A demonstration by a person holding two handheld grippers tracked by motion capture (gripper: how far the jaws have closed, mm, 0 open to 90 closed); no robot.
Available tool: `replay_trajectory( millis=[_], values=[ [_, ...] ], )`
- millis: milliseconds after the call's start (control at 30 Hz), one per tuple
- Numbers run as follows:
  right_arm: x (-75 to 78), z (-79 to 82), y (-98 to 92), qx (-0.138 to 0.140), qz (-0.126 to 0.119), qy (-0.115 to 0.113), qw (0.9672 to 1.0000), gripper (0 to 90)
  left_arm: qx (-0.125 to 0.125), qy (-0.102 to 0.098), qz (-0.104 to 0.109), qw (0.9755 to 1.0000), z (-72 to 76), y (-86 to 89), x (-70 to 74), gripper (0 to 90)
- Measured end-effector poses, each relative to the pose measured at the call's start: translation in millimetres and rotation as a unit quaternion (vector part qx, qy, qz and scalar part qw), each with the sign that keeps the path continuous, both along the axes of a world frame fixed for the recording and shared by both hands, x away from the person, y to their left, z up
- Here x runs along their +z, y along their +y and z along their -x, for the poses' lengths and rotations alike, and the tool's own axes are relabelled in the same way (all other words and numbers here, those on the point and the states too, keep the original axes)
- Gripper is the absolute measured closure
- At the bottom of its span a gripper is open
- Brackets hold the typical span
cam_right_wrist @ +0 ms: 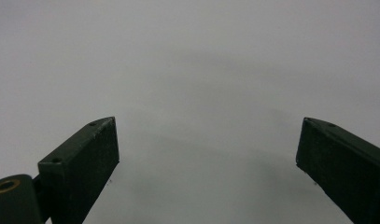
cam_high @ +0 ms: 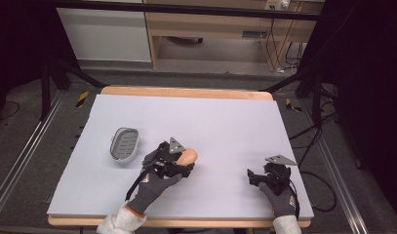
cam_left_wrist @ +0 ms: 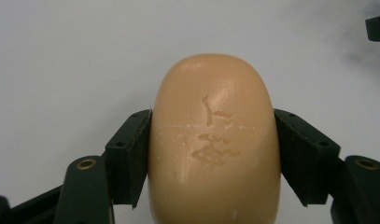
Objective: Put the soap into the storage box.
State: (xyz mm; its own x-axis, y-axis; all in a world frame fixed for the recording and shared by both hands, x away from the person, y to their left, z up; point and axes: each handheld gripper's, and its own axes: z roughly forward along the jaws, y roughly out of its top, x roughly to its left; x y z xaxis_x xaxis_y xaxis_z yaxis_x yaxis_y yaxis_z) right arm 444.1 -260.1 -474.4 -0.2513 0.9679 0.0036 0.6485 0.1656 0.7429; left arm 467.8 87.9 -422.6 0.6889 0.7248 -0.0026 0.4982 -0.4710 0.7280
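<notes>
Gripping smooth oval soap bar [cam_left_wrist: 213, 144], stamped face up: left claw [cam_left_wrist: 213, 154].

Both hands wear dark grey gloves [cam_high: 154, 187] with orange-edged cuffs and pale sleeves [cam_high: 119, 223]. Each black hand-held gripper [cam_high: 174, 163] carries a grey three-cornered plate [cam_high: 280, 160], brass screws [cam_left_wrist: 86, 164] and a black cable [cam_high: 296, 195].

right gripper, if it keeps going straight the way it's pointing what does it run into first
Probably just the pale grey table cover. The right gripper, jaws open, points leftward toward the left gripper clamping the peach oval soap bar, but its own view suggests that soap sits off its line.
</notes>
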Motion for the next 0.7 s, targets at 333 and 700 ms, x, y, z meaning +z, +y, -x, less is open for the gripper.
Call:
replay_trajectory(
  millis=[333, 700],
  values=[
    [-0.2, -0.2, -0.5, 0.0, 0.001, 0.0, 1.0, 6.1, 0.026, -0.005, 0.008, 0.9996, 5.9, 34.3, 1.4, 31.7],
    [-0.6, -0.3, -0.1, 0.0, 0.002, 0.001, 1.0, 6.1, 0.055, -0.019, 0.026, 0.998, 7.8, 68.9, 9.3, 31.7]
  ],
)
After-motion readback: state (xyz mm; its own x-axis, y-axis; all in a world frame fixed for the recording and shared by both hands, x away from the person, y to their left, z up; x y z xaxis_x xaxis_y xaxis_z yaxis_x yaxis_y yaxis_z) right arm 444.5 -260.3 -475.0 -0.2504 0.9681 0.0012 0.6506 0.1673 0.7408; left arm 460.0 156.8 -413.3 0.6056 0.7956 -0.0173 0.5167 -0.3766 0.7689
